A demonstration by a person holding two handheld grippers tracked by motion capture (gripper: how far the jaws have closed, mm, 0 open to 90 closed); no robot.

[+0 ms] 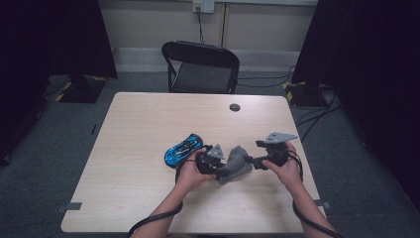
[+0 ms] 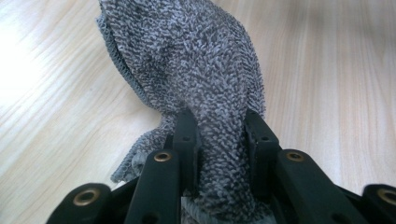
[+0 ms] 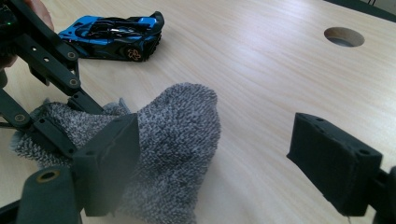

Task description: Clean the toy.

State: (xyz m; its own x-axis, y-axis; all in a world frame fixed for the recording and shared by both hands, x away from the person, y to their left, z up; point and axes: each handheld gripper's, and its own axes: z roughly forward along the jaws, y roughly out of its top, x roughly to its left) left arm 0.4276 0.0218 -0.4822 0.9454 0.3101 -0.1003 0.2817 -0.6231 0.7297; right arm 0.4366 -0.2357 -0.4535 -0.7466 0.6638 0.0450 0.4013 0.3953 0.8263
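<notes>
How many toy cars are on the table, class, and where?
1. The blue toy car lies on the table, just left of the left gripper, which is clamped on the grey cloth. None seems hidden.

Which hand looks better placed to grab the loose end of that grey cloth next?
The right. Its claw is open, with the grey cloth's free end beside one of its pads. The left claw is shut on the cloth's other end, so it is busy.
</notes>
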